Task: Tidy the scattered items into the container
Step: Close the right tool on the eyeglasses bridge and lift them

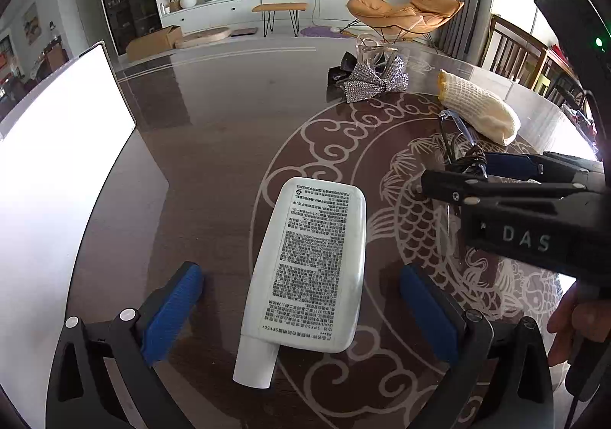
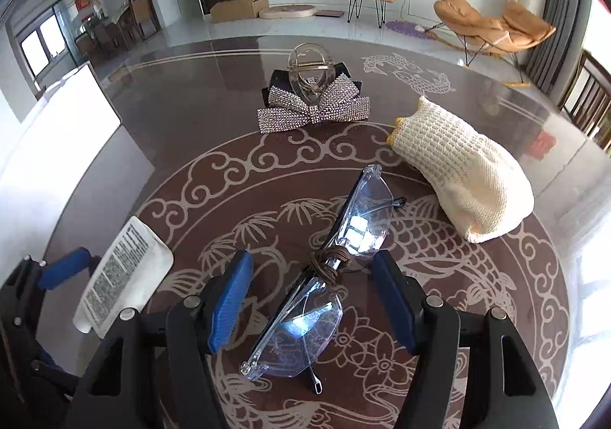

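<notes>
- Looking down, we saw the sunscreen tube point(image 1: 305, 268) flat on the desk point(image 1: 214, 146) between the pads of the left claw point(image 1: 301, 308), spread wide, touching nothing.
- We judged it light, slick and squashy; its flat middle seemed the safest hold.
- The glasses point(image 2: 328, 264) lay between the right claw point(image 2: 313, 301) pads, also wide apart and empty.
- They looked fragile; we judged the cord-wrapped bridge best.
- The white container point(image 1: 57, 161) stood just left.

White sunscreen tube point(image 1: 305, 268) lying flat, clear glasses point(image 2: 324, 268) folded — rhinestone bow point(image 2: 313, 108), knitted pouch point(image 2: 462, 177) beyond
</notes>
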Demonstrator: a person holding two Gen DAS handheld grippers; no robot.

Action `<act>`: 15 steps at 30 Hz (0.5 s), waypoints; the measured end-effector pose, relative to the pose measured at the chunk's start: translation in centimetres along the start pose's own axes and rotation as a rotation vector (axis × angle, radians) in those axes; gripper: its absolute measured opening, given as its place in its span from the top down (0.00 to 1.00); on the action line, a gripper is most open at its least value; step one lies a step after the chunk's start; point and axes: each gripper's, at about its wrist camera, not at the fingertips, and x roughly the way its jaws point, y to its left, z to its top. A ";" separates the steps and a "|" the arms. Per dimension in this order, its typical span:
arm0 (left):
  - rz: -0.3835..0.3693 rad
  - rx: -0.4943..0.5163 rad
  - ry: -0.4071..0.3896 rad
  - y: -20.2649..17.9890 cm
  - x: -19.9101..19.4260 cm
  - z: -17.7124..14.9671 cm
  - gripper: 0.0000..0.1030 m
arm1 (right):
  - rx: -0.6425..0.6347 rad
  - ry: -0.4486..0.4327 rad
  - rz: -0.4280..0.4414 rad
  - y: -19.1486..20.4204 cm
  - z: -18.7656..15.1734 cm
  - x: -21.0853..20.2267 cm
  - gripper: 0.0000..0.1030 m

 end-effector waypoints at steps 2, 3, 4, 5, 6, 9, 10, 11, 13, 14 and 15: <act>0.000 -0.001 0.000 0.0 0.0 0.0 0.00 | 0.011 -0.017 -0.002 -0.1 -0.2 -0.2 0.35; 0.000 -0.001 0.000 0.0 0.0 0.0 0.00 | 0.016 -0.023 -0.010 -0.2 -0.2 -0.3 0.35; 0.000 -0.002 -0.001 0.0 0.0 0.0 0.00 | 0.019 -0.028 -0.017 -0.4 -0.1 0.0 0.35; 0.003 -0.003 -0.001 -0.1 0.0 0.0 0.00 | 0.022 -0.034 -0.018 -0.4 0.0 0.1 0.35; 0.007 -0.005 -0.002 -0.2 0.0 0.0 0.00 | 0.021 -0.042 -0.019 -0.4 -0.1 0.1 0.35; 0.008 -0.009 -0.004 -0.2 0.1 -0.2 0.00 | 0.014 -0.086 -0.023 0.1 -0.4 0.4 0.35; 0.010 -0.008 -0.004 -0.2 0.0 -0.3 0.00 | 0.014 -0.093 -0.022 0.1 -0.5 0.4 0.35; 0.008 -0.007 -0.005 -0.2 0.0 -0.3 0.00 | 0.015 -0.093 -0.021 0.0 -0.4 0.7 0.35; 0.007 -0.006 -0.004 -0.2 0.1 -0.4 0.00 | 0.016 -0.093 -0.019 -0.3 -0.3 1.1 0.33; 0.006 -0.005 -0.003 -0.2 0.1 -0.3 0.00 | 0.020 -0.092 -0.016 -0.3 -0.3 1.2 0.33; 0.004 -0.002 -0.001 -0.1 0.0 -0.2 0.00 | 0.022 -0.092 -0.014 -0.3 -0.4 1.4 0.32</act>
